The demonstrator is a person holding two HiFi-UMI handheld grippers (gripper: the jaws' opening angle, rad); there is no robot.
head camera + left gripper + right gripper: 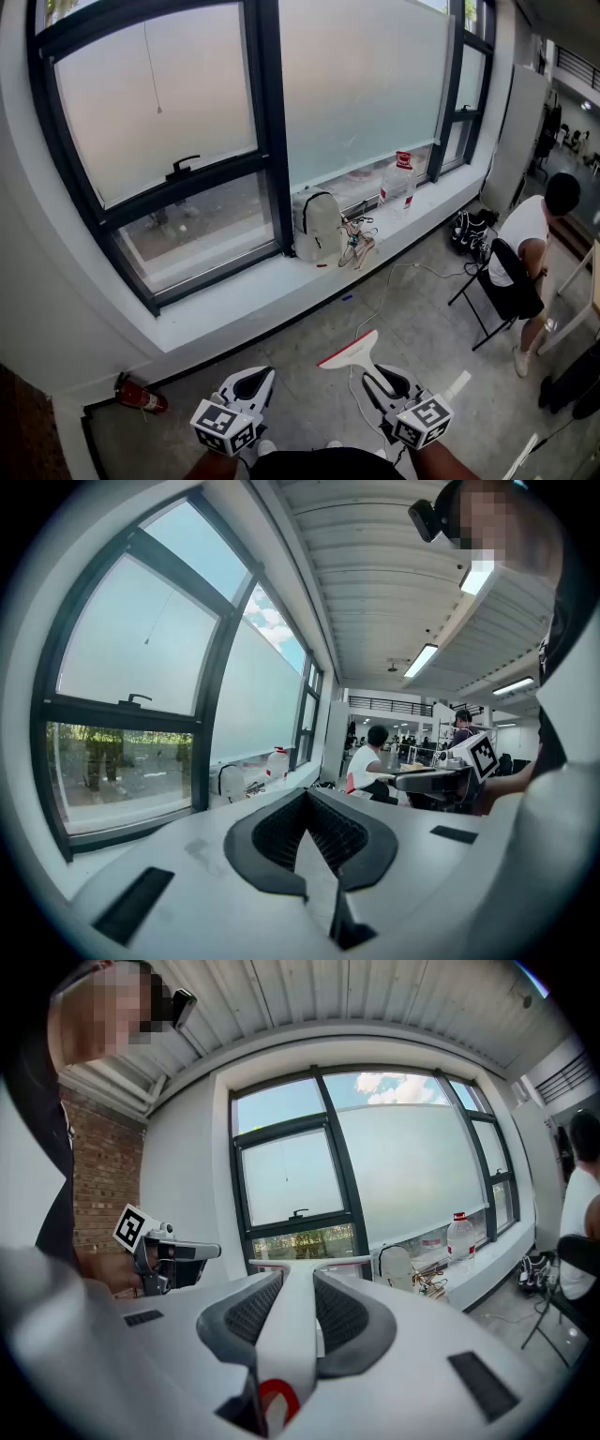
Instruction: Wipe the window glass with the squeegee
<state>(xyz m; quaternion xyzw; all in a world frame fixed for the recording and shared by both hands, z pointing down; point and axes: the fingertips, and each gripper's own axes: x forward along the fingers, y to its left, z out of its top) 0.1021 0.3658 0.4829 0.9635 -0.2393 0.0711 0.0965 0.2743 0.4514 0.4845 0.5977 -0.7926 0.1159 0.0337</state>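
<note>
Already the white plastic squeegee with a red-edged blade (351, 351) is off the floor, its slim handle clamped between the jaws of the right gripper (298, 1275). The T-shaped blade bar sticks out just past the jaw tips. It points up and forward at the window, well short of the glass.

It looks light and stiff, so weight should be no trouble. The smooth, tapering handle is the likelier problem: pressed against a pane, it could twist or slide between the ribbed pads. A hold on the handle near the head, as here, probably gives the best control of the blade angle. The blade's edge appears to be soft rubber and wants even pressure rather than force.

The left gripper (304, 795) hangs level with the right one, off to its left. Its jaws are brought together at the tips with nothing between them.

Far ahead of both jaws stands the large frosted window glass in a black frame (361, 84), above a white window sill (246, 298). On the sill rest a white backpack (317, 225) and a clear plastic bottle with a red cap (398, 178). To the right of the right jaws, a person in a white shirt (525, 234) sits well apart.
</note>
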